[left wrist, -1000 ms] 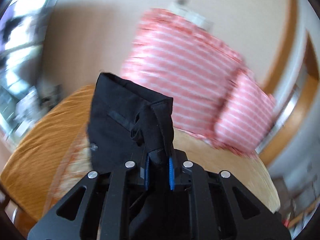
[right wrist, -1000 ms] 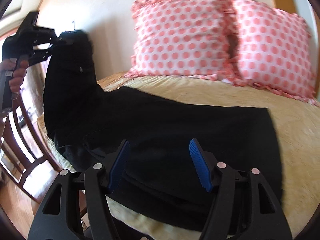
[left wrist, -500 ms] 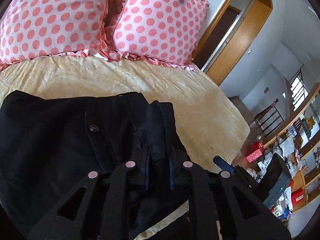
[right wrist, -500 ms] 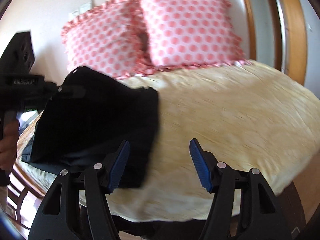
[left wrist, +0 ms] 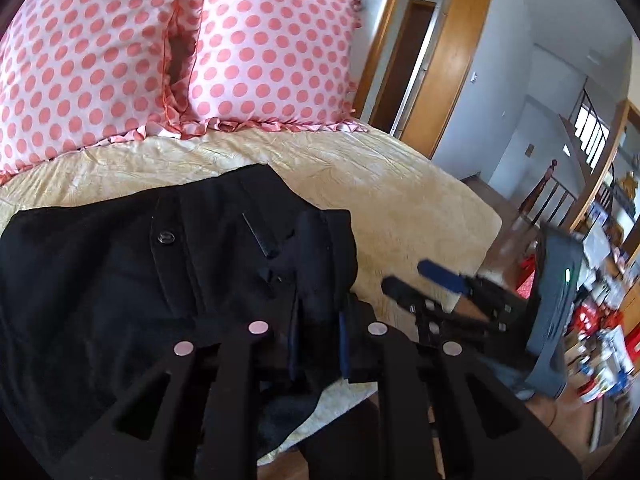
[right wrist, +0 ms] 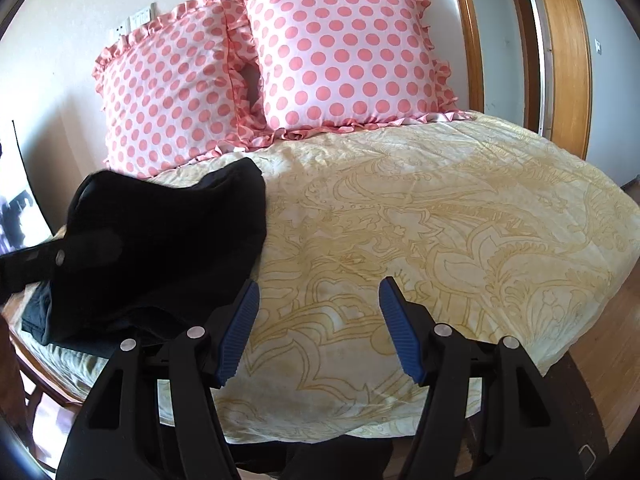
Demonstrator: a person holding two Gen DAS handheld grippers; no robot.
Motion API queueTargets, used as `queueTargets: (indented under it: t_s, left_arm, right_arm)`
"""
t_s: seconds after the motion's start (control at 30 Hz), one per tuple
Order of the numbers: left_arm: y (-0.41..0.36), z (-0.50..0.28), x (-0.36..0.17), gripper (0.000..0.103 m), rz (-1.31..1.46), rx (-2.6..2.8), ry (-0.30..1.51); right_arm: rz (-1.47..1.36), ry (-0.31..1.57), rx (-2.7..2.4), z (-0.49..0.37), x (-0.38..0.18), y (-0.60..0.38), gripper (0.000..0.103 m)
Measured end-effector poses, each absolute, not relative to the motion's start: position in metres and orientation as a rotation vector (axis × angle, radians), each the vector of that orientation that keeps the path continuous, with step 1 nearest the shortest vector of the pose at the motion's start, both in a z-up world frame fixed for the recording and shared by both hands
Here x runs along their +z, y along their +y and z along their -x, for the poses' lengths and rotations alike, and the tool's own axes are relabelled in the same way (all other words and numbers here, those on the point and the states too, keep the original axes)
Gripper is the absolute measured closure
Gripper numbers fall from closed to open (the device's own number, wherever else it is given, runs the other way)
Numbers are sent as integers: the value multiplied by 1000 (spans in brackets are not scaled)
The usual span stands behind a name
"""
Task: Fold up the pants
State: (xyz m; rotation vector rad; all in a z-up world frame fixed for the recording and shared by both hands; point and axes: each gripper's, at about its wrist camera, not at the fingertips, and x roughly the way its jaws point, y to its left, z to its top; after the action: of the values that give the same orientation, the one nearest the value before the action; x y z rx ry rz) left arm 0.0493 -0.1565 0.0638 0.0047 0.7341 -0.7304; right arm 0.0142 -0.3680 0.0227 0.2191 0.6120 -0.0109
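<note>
Black pants (left wrist: 120, 272) lie folded over on the left part of a bed, waistband with a button facing up. My left gripper (left wrist: 318, 336) is shut on the pants' waistband edge, low over the bed. In the right wrist view the pants (right wrist: 168, 248) form a dark heap at the left, with the left gripper (right wrist: 28, 266) at their near edge. My right gripper (right wrist: 316, 320) is open and empty, above the bedspread to the right of the pants. It also shows in the left wrist view (left wrist: 424, 284).
The bed has a yellow patterned bedspread (right wrist: 440, 220). Two pink polka-dot pillows (right wrist: 340, 56) lean on the wall at the head. A wooden door frame (right wrist: 568, 52) stands at the right. A wooden chair (right wrist: 24, 376) is by the left edge.
My left gripper swung the waistband from high in the air over and down onto the bed, folding the pants. My right gripper moved right, off the pants, staying open.
</note>
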Motion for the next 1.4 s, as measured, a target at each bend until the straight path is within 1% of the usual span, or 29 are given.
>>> queueTargets:
  t_s: [0.13,0.17,0.23,0.27,0.3,0.33,0.37,0.4,0.43,0.47,0.57,0.67,0.83,0.93,1.0,1.07,1.13,1.23,1.33,1.4]
  left_arm:
    - [-159,-42,46,87,-20,-726,745]
    - [-158,-40,45,86,-18,-725,737]
    - [-153,-35,48,75,9,-748,724]
    - [-149,-34,51,63,29,-778,727]
    - [-141,-31,55,53,59,-819,728]
    - [-135,-28,59,48,78,-833,724]
    - [-124,-23,64,38,105,-846,711]
    - [-113,-20,69,22,121,-836,695]
    - [-97,-19,74,16,122,-765,664]
    - [-85,-20,77,13,113,-697,638]
    - [-49,-30,76,12,38,-438,588]
    - [-28,-42,65,11,-26,-262,606]
    - [-27,-46,45,6,-156,-135,616]
    - [-34,-45,29,5,-240,-98,649]
    - [-30,-46,20,3,-200,-115,681]
    - [-16,-48,15,3,-91,-150,706]
    - [-12,-46,14,2,-75,-166,712]
    - [-8,-49,24,2,-68,-197,726]
    - [5,-55,41,2,-38,-201,702]
    - [14,-64,51,2,-26,-205,689]
  right_arm:
    - [-211,597,-20,-18,28,-367,39]
    - [-205,587,-22,-19,31,-367,39]
    - [-193,548,-27,-20,43,-367,39]
    - [-188,525,-30,-19,49,-367,39]
    - [-184,504,-31,-19,56,-367,39]
    - [-180,479,-27,-19,65,-367,39]
    - [-177,460,-17,-19,72,-365,39]
    - [-175,443,-2,-20,78,-363,39]
    - [-172,427,27,-21,84,-357,39]
    - [-170,419,64,-22,88,-351,39]
    - [-157,433,217,-32,89,-319,39]
    - [-135,480,315,-46,79,-287,39]
    - [-24,520,334,-58,63,-252,39]
    - [44,622,270,-63,46,-249,39]
    - [34,683,264,-58,25,-258,39]
    - [27,666,268,-49,22,-263,39]
    - [26,683,274,-50,24,-265,38]
    - [-90,700,334,-60,40,-280,38]
    - [-235,648,340,-76,65,-312,26]
    - [-261,660,314,-96,73,-327,26]
